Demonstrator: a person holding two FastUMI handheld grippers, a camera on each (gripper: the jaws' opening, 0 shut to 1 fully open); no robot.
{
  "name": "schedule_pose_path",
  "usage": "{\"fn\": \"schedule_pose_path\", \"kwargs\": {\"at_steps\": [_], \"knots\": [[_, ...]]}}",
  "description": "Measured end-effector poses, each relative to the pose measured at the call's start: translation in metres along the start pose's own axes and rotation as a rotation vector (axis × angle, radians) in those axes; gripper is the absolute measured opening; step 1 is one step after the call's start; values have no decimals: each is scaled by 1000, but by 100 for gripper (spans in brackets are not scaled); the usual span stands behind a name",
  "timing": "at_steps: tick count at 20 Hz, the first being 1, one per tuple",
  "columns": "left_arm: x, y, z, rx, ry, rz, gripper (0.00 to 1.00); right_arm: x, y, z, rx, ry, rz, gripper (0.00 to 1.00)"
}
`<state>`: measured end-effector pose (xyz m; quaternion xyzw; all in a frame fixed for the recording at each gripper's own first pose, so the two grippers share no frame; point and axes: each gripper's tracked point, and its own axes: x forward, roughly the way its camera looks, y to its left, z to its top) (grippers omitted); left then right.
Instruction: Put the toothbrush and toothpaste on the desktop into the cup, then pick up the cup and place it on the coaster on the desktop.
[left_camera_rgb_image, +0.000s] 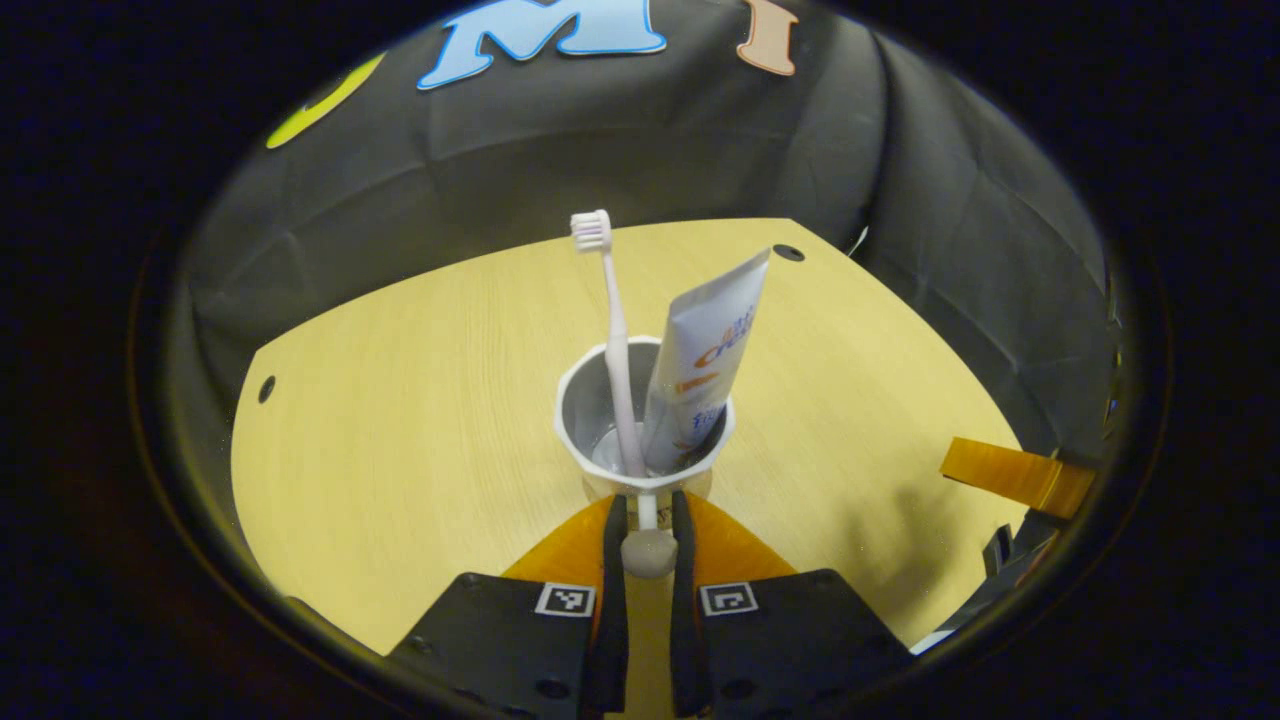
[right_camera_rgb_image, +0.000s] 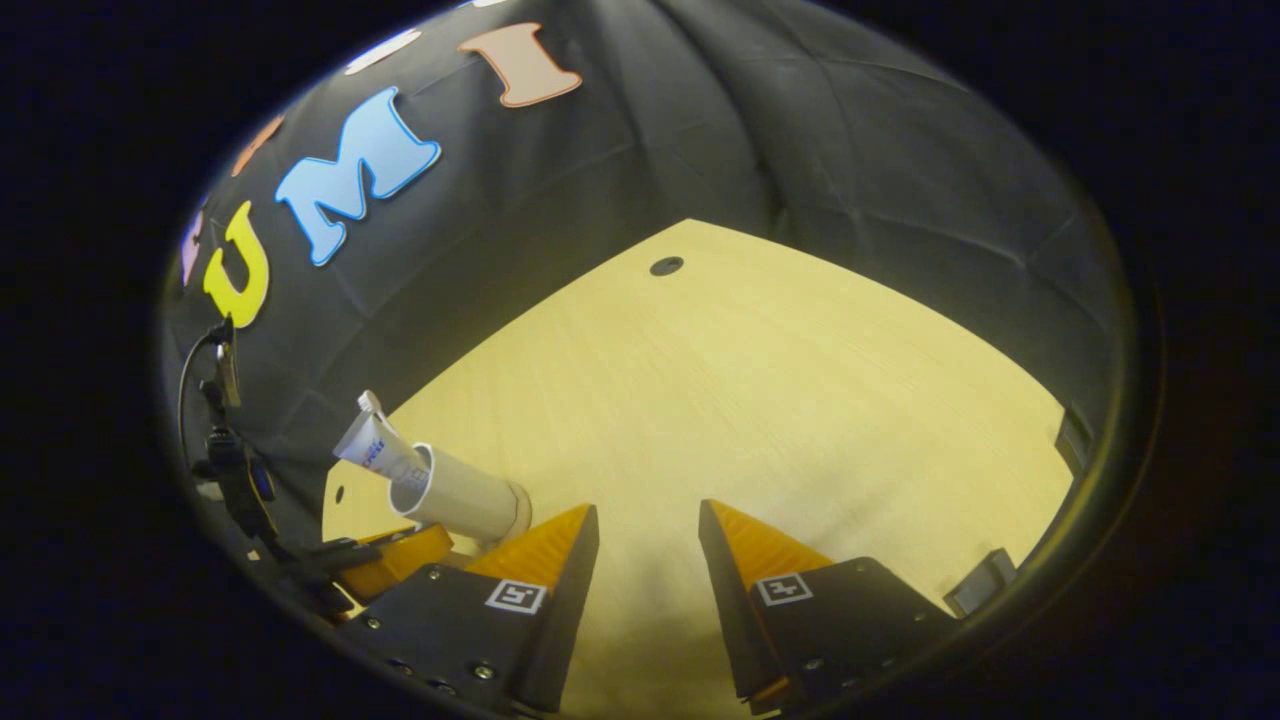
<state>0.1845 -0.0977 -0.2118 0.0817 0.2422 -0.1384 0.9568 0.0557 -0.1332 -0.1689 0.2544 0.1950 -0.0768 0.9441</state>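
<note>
Pale wood desk (left_camera_rgb_image: 400, 420) w/ black cloth booth wall behind; cup (left_camera_rgb_image: 590, 400) upright near desk centre, toothbrush (left_camera_rgb_image: 612, 330) + toothpaste (left_camera_rgb_image: 705, 360) standing inside.

Left gripper (left_camera_rgb_image: 647, 515) sits low, pointing level at the cup's near side, fingers drawn nearly together around a thin white stem w/ a round knob, just below the cup rim; can't tell if both fingers actually press on it. Brush head up, leaning left; toothpaste tube tilts right, crimped end up. Right gripper (right_camera_rgb_image: 648, 525) is spread wide, nothing between fingers, angled down over bare desk, well apart from the cup (right_camera_rgb_image: 465, 492), which shows at its left w/ toothpaste (right_camera_rgb_image: 372, 445) poking out. Coaster: can't make it out.
</note>
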Motion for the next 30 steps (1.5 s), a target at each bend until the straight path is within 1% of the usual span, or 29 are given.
{"fn": "schedule_pose_path", "kwargs": {"at_steps": [1,2,3,6,7,8,9,10,12,13,14,15,16,18,19,20,21,22,23,24,25,26,28,30], "knots": [[-1,2,0,8,-4,2,27,0,2,0,-5,2,5,61],[-3,2,1,10,-6,5,28,-3,3,-1,-9,3,11,61],[-4,2,3,7,-18,6,37,-4,5,-1,-14,2,15,61],[-13,0,12,6,-67,13,39,-7,10,1,-34,-6,28,61],[-18,0,17,14,-92,14,35,-9,13,2,-48,-14,33,61],[-25,0,23,23,-125,18,35,-13,18,7,-68,-28,36,61],[-33,2,34,35,-171,26,35,-16,23,13,-90,-48,43,61],[-46,2,47,45,-218,36,39,-21,29,20,-113,-71,51,61],[-72,5,69,54,-312,57,34,-32,47,37,-161,-128,74,61],[-85,8,79,53,-351,70,34,-37,56,44,-191,-159,84,61],[-98,11,87,48,-387,80,39,-45,66,55,-225,-196,93,61],[-113,12,92,41,-417,82,39,-54,78,65,-253,-236,108,61],[-124,15,98,31,-444,86,54,-65,90,73,-273,-271,124,61],[-155,19,110,10,-499,100,55,-85,114,85,-289,-322,168,61],[-172,21,116,-2,-532,111,57,-95,124,91,-298,-350,186,54],[-191,23,123,-14,-570,125,69,-106,133,98,-311,-378,198,61],[-210,26,130,-25,-610,142,81,-116,140,104,-326,-406,209,61],[-230,30,138,-33,-653,167,76,-124,149,110,-343,-429,228,70],[-250,35,144,-37,-694,191,92,-134,155,114,-357,-450,234,78],[-267,35,150,-43,-737,208,95,-144,160,120,-369,-478,243,89],[-286,36,154,-52,-786,223,89,-154,165,126,-377,-507,255,89],[-305,38,162,-66,-847,235,100,-164,171,134,-385,-541,265,89],[-334,43,171,-101,-914,278,99,-182,180,145,-419,-611,275,89],[-357,42,172,-124,-983,301,99,-200,187,155,-464,-683,286,89]]}}
